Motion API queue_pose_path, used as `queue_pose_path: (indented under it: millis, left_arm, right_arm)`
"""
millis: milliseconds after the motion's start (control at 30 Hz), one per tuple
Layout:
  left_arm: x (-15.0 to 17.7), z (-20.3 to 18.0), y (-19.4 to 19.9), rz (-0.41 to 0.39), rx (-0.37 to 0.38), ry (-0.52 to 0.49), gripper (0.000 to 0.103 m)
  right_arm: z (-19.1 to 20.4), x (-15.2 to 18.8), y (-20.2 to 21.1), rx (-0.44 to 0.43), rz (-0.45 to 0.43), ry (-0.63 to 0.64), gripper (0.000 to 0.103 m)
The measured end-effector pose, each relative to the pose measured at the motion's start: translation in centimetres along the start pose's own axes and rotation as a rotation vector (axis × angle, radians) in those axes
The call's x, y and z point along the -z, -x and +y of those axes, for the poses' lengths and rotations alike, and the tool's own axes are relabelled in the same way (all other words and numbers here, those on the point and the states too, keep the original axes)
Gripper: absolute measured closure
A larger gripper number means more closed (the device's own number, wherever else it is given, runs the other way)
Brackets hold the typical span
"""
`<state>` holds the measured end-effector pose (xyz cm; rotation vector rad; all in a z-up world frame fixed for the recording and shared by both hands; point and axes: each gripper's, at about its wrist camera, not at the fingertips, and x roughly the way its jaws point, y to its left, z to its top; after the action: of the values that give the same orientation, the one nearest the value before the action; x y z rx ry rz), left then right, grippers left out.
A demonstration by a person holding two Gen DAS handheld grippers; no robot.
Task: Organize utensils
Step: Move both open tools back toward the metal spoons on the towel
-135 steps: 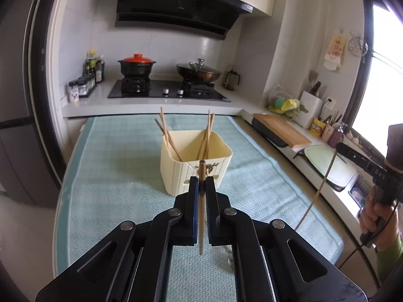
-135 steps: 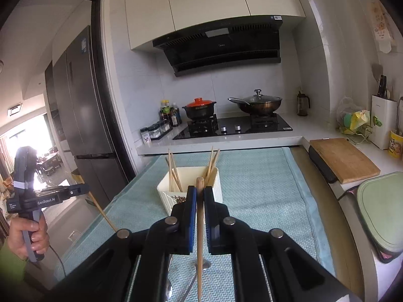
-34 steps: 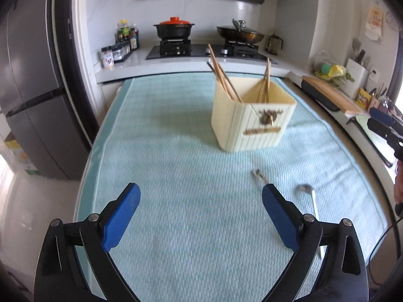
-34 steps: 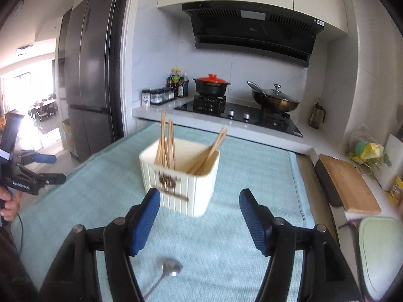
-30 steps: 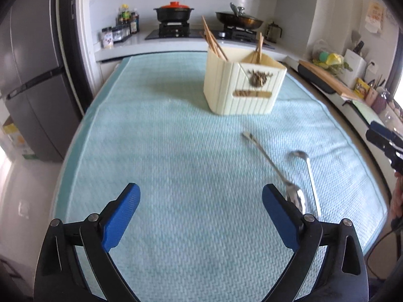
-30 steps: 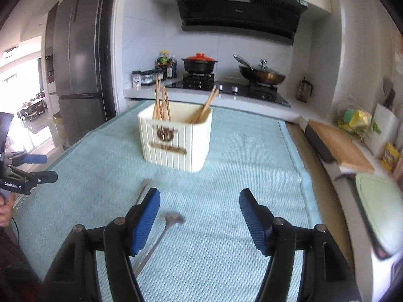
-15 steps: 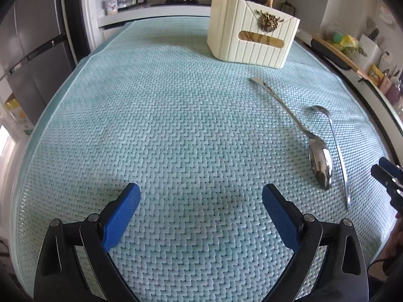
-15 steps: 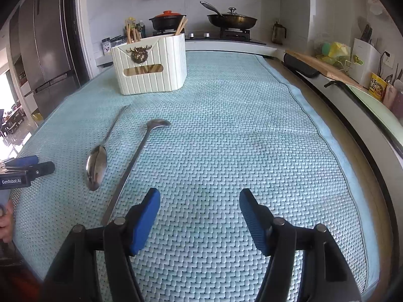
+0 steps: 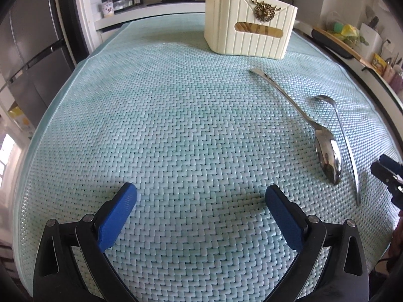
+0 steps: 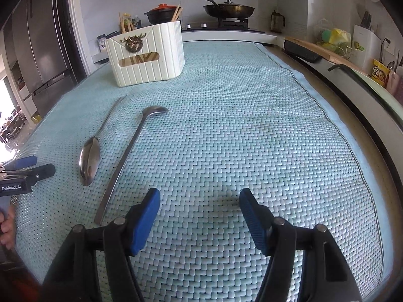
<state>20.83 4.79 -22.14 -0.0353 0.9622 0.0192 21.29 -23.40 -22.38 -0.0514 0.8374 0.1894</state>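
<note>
A cream ribbed utensil holder point(image 9: 248, 22) with several wooden chopsticks in it stands at the far end of the teal woven mat point(image 9: 176, 130); it also shows in the right wrist view point(image 10: 148, 52). Two steel spoons lie on the mat: a large spoon point(image 9: 325, 148) point(image 10: 89, 159) and a slim ladle-like spoon point(image 9: 345, 136) point(image 10: 128, 156). My left gripper point(image 9: 200, 193) is open and empty, low over the mat, left of the spoons. My right gripper point(image 10: 200, 198) is open and empty, low over the mat, just right of the slim spoon's handle end.
Behind the mat is a stove with a red-lidded pot point(image 10: 161, 12) and a wok point(image 10: 228, 7). A fridge point(image 9: 27, 50) stands on the left. A cutting board point(image 10: 325, 52) and counter clutter lie along the right. The mat's edges drop off near both grippers.
Both grippers let go of their chopsticks, now in the holder, opened, pulled back and dropped low to the mat near its front edge. In the last half second they barely moved.
</note>
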Motion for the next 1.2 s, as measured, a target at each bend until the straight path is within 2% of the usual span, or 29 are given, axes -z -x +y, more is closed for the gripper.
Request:
queue_pose_path:
  millis: [367, 467, 567, 767, 900, 1000, 1100, 1200]
  left_arm:
    - [-0.1, 0.0, 0.0, -0.003, 0.016, 0.002, 0.001]
    - [0.0, 0.0, 1.0, -0.043, 0.067, 0.02, 0.001]
    - [-0.5, -1.7, 2.1, -0.083, 0.135, -0.009, 0.001]
    - [-3.1, -7.5, 1.2, -0.054, 0.258, -0.09, 0.001]
    - [-4.3, -10.4, -0.6, -0.035, 0.226, -0.131, 0.001]
    - [-4.3, -11.4, -2.3, 0.017, 0.148, -0.16, 0.001]
    - [-3.7, -10.3, -2.3, 0.014, 0.105, -0.158, 0.001]
    - [-3.4, -7.6, -1.9, 0.019, 0.106, -0.105, 0.001]
  right_arm:
    - [0.3, -0.1, -0.4, 0.019, -0.003, 0.009, 0.035]
    - [0.3, -0.2, -0.5, 0.021, -0.005, 0.01, 0.035]
    - [0.3, -0.1, -0.5, 0.024, -0.007, 0.013, 0.035]
    - [0.5, -0.1, -0.6, 0.026, -0.008, 0.028, 0.035]
    - [0.5, 0.1, -0.5, 0.024, -0.011, 0.029, 0.035]
    - [0.4, 0.1, -0.4, 0.017, -0.015, 0.021, 0.035]
    - [0.2, 0.2, -0.3, 0.007, -0.019, 0.009, 0.035]
    - [0.1, 0.2, -0.2, 0.0, -0.022, 0.002, 0.035]
